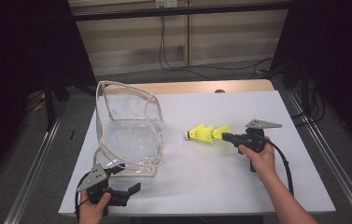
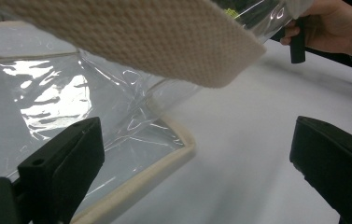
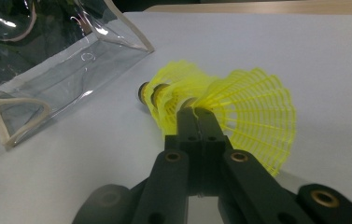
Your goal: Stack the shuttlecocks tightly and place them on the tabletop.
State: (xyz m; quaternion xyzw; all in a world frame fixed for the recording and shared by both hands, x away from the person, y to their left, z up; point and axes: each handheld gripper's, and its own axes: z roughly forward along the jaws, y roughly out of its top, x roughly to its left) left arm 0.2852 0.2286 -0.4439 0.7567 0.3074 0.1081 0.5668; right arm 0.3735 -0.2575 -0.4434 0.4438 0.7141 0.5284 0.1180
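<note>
Yellow shuttlecocks [image 1: 205, 134] nested, long axis level, cork tips toward clear bag [image 1: 129, 135], skirt rim pinched in right tongs [image 1: 223, 136], left tongs [image 1: 134, 188] wide, white tabletop [image 1: 220, 177].

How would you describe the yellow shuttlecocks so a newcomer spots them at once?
Start at the white table, then look right of the clear plastic bag. The shuttlecocks are nested together, pinched at the skirt by the right gripper; nothing else there is bright yellow.

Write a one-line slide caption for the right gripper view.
Right tongs shut on the skirt of stacked yellow shuttlecocks, beside a clear plastic bag on the white table.
</note>
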